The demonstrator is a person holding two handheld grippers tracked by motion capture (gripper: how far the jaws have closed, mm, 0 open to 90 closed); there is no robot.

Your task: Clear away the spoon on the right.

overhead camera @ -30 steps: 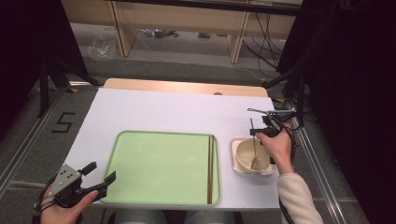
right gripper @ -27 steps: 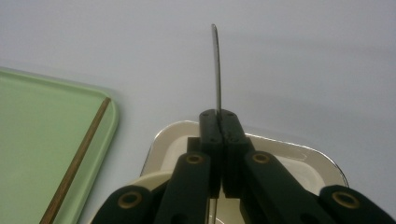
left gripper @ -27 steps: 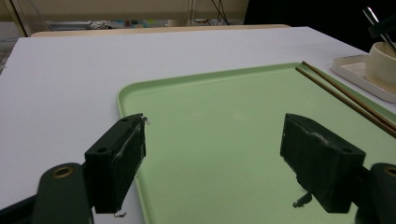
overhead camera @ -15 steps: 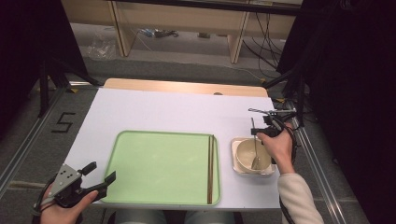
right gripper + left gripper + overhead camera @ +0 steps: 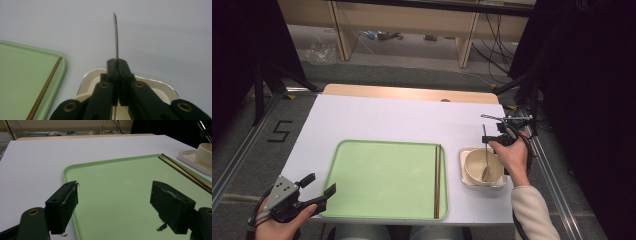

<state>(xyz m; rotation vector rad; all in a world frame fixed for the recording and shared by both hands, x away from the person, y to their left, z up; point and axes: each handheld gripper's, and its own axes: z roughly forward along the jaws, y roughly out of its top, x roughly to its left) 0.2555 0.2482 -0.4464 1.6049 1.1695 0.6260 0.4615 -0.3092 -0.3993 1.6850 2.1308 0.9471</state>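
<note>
Right gripper (image 5: 501,139) clamped spoon (image 5: 485,157) handle, bowl (image 5: 482,167) at tray's (image 5: 382,181) 3 o'clock; lift straight, avoid tipping. Left gripper (image 5: 319,186) gaped wide, empty.

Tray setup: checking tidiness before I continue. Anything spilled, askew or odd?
Nothing stands out. Chopsticks lie straight along the tray's right edge; the right gripper holds the spoon in the bowl.

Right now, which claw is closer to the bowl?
Right. The right claw holds a spoon dipping into the bowl; the left claw is across the green tray.
</note>
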